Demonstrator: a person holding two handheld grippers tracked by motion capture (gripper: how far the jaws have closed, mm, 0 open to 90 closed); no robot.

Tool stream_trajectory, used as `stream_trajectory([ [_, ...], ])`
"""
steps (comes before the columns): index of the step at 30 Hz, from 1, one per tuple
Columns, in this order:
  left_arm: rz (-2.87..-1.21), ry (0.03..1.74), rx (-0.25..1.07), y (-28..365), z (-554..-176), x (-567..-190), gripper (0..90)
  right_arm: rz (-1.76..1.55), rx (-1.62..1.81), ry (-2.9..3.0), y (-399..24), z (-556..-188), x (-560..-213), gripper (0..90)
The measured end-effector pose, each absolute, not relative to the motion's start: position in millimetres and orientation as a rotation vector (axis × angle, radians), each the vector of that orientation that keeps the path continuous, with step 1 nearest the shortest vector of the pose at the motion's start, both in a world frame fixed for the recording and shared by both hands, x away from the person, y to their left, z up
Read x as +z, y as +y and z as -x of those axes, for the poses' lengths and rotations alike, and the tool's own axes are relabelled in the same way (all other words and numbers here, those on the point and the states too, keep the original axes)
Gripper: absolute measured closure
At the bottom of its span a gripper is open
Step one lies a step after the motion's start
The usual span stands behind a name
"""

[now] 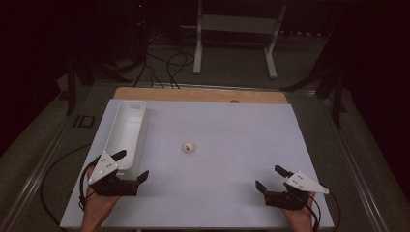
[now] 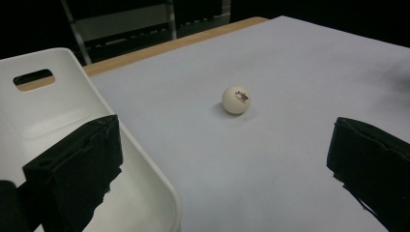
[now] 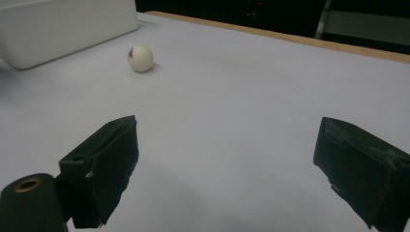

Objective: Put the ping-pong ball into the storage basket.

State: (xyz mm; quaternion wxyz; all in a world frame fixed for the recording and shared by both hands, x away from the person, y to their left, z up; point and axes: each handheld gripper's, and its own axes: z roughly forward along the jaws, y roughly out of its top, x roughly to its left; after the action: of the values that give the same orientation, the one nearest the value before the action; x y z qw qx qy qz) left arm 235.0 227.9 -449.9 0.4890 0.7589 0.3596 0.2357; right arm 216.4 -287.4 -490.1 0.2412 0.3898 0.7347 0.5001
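- The ball point(image 1: 188, 147) is a small off-white ping-pong ball sitting alone near the middle of the white table point(image 1: 232, 193), a bit left of centre and well apart from both grippers.
- In the left gripper view the ball point(image 2: 236, 100) shows a small red and dark printed logo; in the right gripper view the same ball point(image 3: 140, 58) shows a dark smudge on its upper left instead.
- The white tray point(image 1: 124, 133) lies lengthwise along the left edge of the table, left of the ball. The left gripper view shows a handle slot in the tray's point(image 2: 72, 101) far wall.
- Left gripper point(image 1: 131, 166) is near the tray's near end, jaws spread wide, holding nothing; one jaw hangs over the tray.
- Right gripper point(image 1: 270, 179) sits at the near right corner, jaws also wide apart and empty.
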Motion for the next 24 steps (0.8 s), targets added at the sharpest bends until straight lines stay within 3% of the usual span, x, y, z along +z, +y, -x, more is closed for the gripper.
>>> stream_trajectory([
  [24,-1.951,0.879,0.558,200,-255,-426,0.0,-1.058,1.37,1.99,-286,-214,-489,8.4],
])
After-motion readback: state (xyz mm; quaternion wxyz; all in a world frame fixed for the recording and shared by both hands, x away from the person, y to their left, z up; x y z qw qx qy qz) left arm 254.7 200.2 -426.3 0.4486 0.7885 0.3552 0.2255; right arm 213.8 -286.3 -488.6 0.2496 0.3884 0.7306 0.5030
